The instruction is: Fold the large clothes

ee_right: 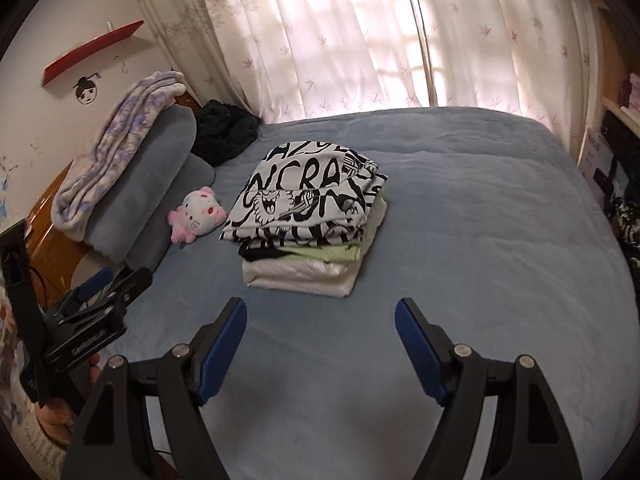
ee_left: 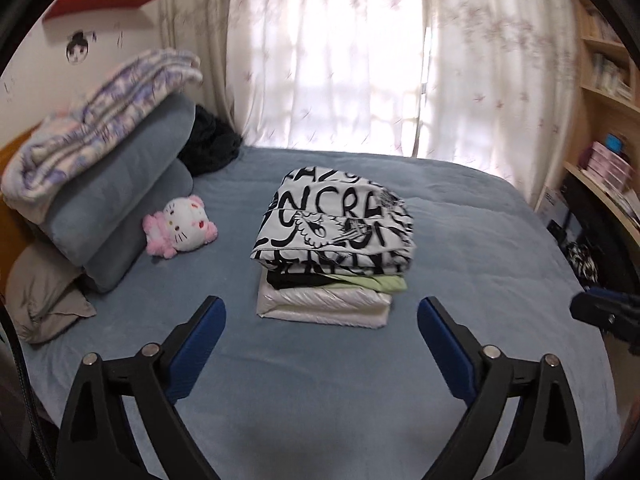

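Left wrist view looks down along its fingers over the bed (ee_left: 480, 260), folded stack (ee_left: 332, 240) near, at 12 o'clock. Right wrist view faces likewise, stack (ee_right: 308, 220) at 11 o'clock. Both share bed (ee_right: 480, 220), stack, curtains (ee_left: 340, 60).

Black gripper (ee_left: 320, 312) arms, blue pads, silver screws.

free: wide bare bed (ee_right: 460, 240) right of and in front of the clothes pile (ee_right: 308, 224) | blocked: left side — pillows (ee_left: 116, 200), toy cat (ee_left: 180, 226) near pile
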Demonstrator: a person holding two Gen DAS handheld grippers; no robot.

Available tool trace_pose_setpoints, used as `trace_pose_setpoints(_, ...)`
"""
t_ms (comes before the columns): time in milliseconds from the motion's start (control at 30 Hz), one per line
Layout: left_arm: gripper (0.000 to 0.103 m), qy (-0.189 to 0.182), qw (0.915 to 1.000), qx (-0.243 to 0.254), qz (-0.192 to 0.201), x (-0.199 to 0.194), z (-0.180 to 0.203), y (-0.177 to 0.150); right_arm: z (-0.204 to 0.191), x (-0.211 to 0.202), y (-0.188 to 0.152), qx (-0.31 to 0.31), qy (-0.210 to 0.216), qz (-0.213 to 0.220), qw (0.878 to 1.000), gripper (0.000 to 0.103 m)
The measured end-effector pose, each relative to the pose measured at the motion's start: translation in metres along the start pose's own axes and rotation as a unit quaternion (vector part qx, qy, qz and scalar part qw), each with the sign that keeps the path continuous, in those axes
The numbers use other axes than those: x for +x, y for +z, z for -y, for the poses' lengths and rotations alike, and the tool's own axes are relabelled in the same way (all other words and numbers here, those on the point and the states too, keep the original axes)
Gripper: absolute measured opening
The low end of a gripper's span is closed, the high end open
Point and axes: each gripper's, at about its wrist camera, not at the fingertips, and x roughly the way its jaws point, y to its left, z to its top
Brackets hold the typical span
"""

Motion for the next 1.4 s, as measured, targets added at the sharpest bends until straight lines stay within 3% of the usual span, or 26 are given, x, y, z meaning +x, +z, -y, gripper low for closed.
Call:
trace_pose_setpoints(233,0.097,-0.019,0.9995,0.025,0.006,-0.062,0.028,-0.039,-0.002,-0.052,-0.051,-0.014,0.018,0.001,1.0,0.077)
trace_pose_setpoints(333,0.097,-0.033,0.9991,0.026,0.003,-0.076,0.037,-0.056,-0.001,-0.064,-0.074,-0.022,0.019,0.0,1.0,0.077)
trace_pose_setpoints(533,0.097,-0.025,0.9991,0.03,0.018,-0.091,0.057,-0.096,0.008,-0.074,-0.121,-0.018,0.007,0.013,1.0,0.077)
trace_pose_setpoints(767,0.097,-0.025,0.9993,0.02,0.018,-0.09,0.074,-0.152,0.027,-0.07,-0.181,0.002,-0.039,0.041,0.998,0.077)
trace_pose_setpoints(1000,0.097,-0.009,0.9996,0.025,0.005,-0.076,0.095,-0.2,0.05,-0.052,-0.225,0.041,-0.059,0.02,0.997,0.077)
trace_pose_setpoints(1400,0.097,-0.035,0.9971,0.05,-0.047,-0.056,0.126,-0.243,0.059,-0.049,-0.262,0.063,-0.075,0.025,0.995,0.077)
